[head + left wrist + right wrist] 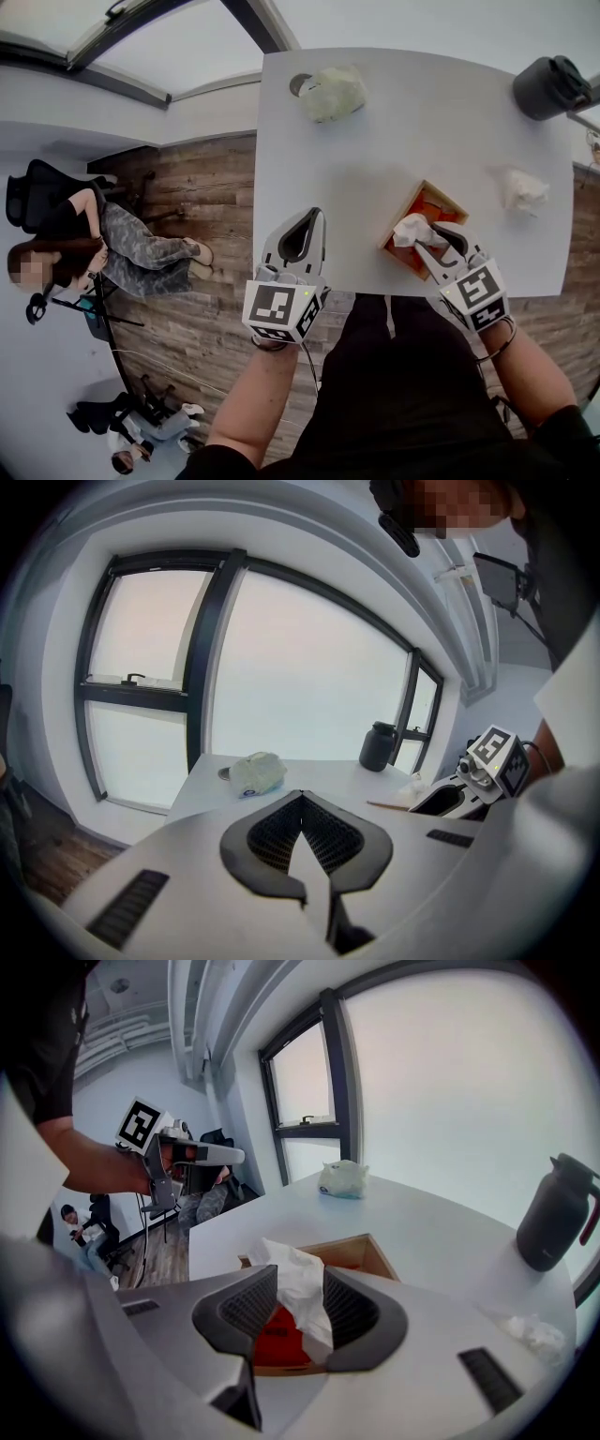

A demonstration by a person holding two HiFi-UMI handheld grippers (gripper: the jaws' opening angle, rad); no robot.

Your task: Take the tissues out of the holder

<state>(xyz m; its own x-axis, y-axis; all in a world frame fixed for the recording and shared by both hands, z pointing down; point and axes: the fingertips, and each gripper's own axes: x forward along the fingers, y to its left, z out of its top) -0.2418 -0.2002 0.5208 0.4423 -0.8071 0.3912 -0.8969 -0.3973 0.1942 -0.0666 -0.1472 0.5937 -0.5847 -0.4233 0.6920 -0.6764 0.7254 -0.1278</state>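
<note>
A wooden tissue holder (428, 195) (367, 1247) sits near the front edge of the white table (375, 150), with a red pack (277, 1337) inside it. A white tissue (411, 230) (302, 1283) sticks up out of it. My right gripper (433, 246) (300, 1305) is over the holder, its jaws standing apart on either side of that tissue. The tissue brushes the pads without being pinched. My left gripper (312, 217) (302, 799) hovers at the table's front left edge, shut and empty, its tips meeting.
A crumpled white tissue (523, 190) (536, 1333) lies right of the holder. A pale green bundle (333, 92) (258, 772) sits at the far side, a black flask (548, 86) (379, 746) at the far right corner. A person (112, 244) sits on the floor at left.
</note>
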